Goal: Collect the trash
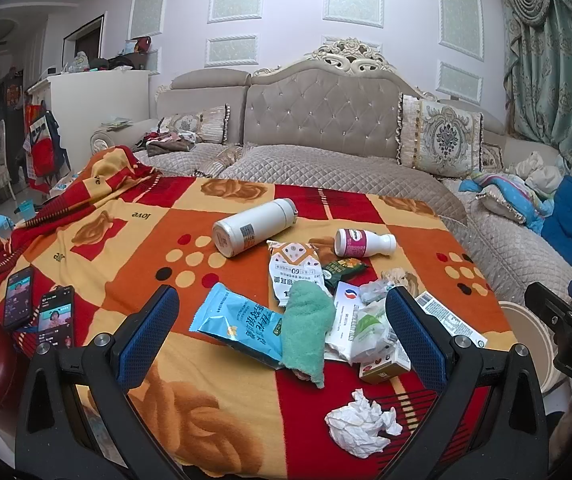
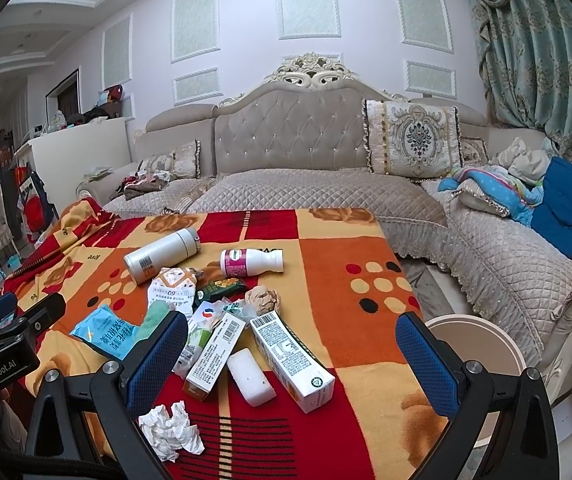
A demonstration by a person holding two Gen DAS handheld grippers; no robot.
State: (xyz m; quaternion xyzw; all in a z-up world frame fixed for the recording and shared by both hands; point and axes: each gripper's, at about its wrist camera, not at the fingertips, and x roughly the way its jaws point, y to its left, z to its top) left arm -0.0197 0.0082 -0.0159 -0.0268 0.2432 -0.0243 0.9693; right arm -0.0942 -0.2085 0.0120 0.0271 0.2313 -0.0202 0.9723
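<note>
1. My left gripper (image 1: 281, 316) hovers above the near end of the blanket (image 1: 133, 240), its blue-padded fingers (image 1: 147, 328) spread wide and holding nothing.
2. My right gripper (image 2: 292, 360) hangs over the same blanket, fingers spread wide and empty as well.
3. The trash lies heaped in the middle of the blanket. Between my left fingers I see a blue snack bag (image 1: 237, 326), with a green cloth (image 1: 306, 332) draped over its right end.
4. A crumpled white tissue (image 1: 360, 424) sits alone at the near edge, apart from the heap.
5. Between my right fingers lie a white carton (image 2: 292, 354), a white block (image 2: 250, 376) just beside it, and a narrower box (image 2: 213, 354) to its left.
6. Farther back, a white flask (image 1: 251, 226) and a small pink-labelled bottle (image 1: 364, 243) lie on their sides, near each other but apart.
7. Two phones (image 1: 37, 312) with lit screens rest at the blanket's left edge.
8. A round bin (image 2: 486, 340) stands off the blanket's right side, beside the sofa (image 2: 306, 184).
</note>
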